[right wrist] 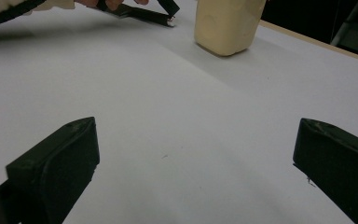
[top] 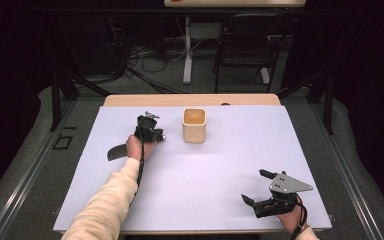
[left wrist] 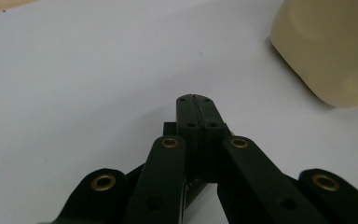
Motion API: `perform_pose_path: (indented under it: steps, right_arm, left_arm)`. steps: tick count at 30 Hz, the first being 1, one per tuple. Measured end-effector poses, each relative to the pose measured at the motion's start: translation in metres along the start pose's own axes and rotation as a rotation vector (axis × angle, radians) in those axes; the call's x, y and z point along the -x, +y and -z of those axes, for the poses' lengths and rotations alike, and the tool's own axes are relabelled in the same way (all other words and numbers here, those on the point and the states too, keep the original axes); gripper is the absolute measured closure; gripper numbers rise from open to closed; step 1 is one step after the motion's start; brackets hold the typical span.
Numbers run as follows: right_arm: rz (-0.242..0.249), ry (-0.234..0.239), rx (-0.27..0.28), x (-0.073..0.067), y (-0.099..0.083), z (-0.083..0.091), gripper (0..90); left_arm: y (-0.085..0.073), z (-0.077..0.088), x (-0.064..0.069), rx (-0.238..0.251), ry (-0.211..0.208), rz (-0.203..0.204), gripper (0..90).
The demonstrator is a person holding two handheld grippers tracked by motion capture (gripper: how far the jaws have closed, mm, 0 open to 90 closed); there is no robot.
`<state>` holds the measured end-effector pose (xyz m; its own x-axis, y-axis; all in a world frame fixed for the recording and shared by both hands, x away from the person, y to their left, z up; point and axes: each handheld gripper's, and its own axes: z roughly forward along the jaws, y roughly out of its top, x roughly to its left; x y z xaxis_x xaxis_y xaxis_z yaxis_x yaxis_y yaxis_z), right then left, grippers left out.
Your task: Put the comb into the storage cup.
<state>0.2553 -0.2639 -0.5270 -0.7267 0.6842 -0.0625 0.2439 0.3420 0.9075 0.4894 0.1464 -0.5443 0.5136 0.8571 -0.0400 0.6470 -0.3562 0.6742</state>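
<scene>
High view: one cream square-sided cup (top: 194,125), upper centre, interior bare; two grippers, the left gripper (top: 149,121) just beside it. Left gripper view: jaws pressed together, cup (left wrist: 328,46) upper right. Right gripper view: right gripper (right wrist: 191,172) spread, nothing between.

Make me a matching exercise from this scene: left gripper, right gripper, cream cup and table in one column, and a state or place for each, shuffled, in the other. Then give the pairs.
Things:
1. left gripper
2. right gripper
3. cream cup
4. table

States or places:
A. stands upright towards the far edge of the white sheet
B. jaws spread wide, with nothing between them
C. covered by a white sheet, with a wooden strip showing at the far edge
D. jaws pressed together, just left of the cup

Pairs: 1-D, 2-B, 3-A, 4-C
</scene>
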Motion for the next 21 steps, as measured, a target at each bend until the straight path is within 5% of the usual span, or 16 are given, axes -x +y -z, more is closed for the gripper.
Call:
perform_pose_path:
  steps: [21]
  right_arm:
    - [0.005, 0.002, -0.007, -0.001, 0.0, 0.0, 0.1]
  left_arm:
    - [-0.021, 0.018, 0.021, -0.034, -0.067, -0.097, 90.0]
